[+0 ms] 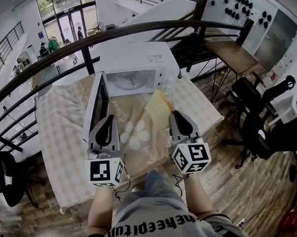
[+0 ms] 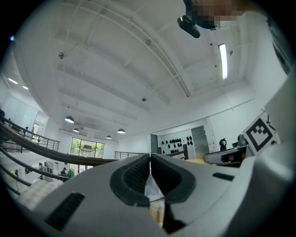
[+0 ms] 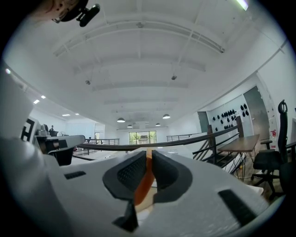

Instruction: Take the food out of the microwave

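Observation:
The white microwave [image 1: 136, 67] stands at the far side of the table with its door [image 1: 100, 105] swung open to the left; its cavity shows a bare turntable. My right gripper [image 1: 175, 115] is shut on the rim of a yellow plate [image 1: 159, 107], held tilted in front of the microwave. In the right gripper view the plate's orange edge [image 3: 144, 183] sits pinched between the pads of the gripper [image 3: 148, 162]. My left gripper [image 1: 109, 119] hovers by the open door, jaws together with nothing in them, as the left gripper view confirms [image 2: 150, 171]. Several white round pieces [image 1: 134, 136] lie on the cloth between the grippers.
The table [image 1: 61, 144] wears a pale checked cloth. A dark curved railing [image 1: 134, 27] runs behind the microwave. A wooden desk [image 1: 234, 55] and black office chairs [image 1: 261, 115] stand on the right.

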